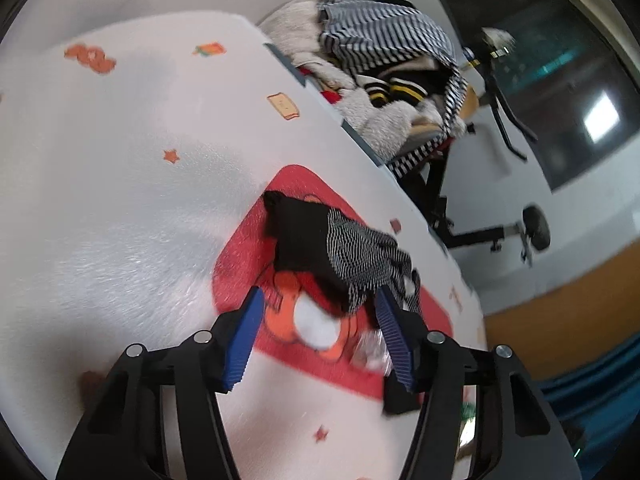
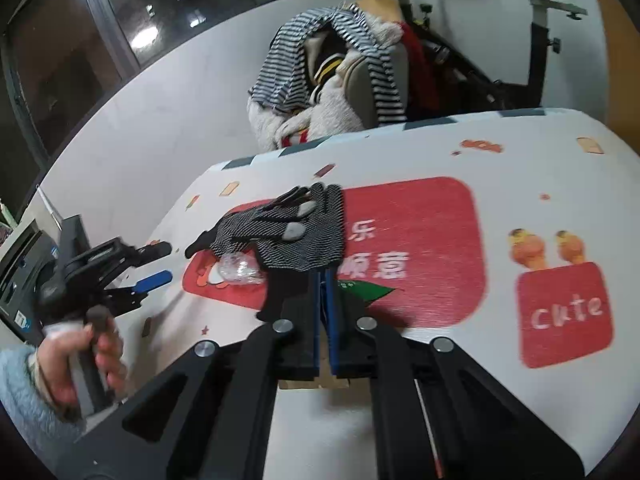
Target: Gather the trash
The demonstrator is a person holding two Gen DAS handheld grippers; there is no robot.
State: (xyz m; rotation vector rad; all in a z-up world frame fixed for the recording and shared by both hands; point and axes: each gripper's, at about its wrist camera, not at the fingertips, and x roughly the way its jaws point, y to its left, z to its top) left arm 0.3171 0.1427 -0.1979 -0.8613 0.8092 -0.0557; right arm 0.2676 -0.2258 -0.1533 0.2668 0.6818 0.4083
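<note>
A crumpled clear plastic wrapper (image 1: pixel 370 352) lies on the table mat, just inside my left gripper's right finger; it also shows in the right wrist view (image 2: pixel 240 270). A black-and-white striped glove (image 1: pixel 340 256) lies on the red patch just beyond it, also seen in the right wrist view (image 2: pixel 292 232). My left gripper (image 1: pixel 320 300) is open, hovering over the mat near the wrapper and glove; it shows in the right wrist view (image 2: pixel 154 266). My right gripper (image 2: pixel 324 276) is shut, its tips by the glove's near edge and a green wrapper (image 2: pixel 368 290).
The white mat (image 2: pixel 520 200) with red cartoon patches covers the table. A chair heaped with striped and fleecy clothes (image 2: pixel 332 76) stands behind the table's far edge, beside an exercise bike (image 2: pixel 536 40). A dark box (image 2: pixel 24 256) sits at the left.
</note>
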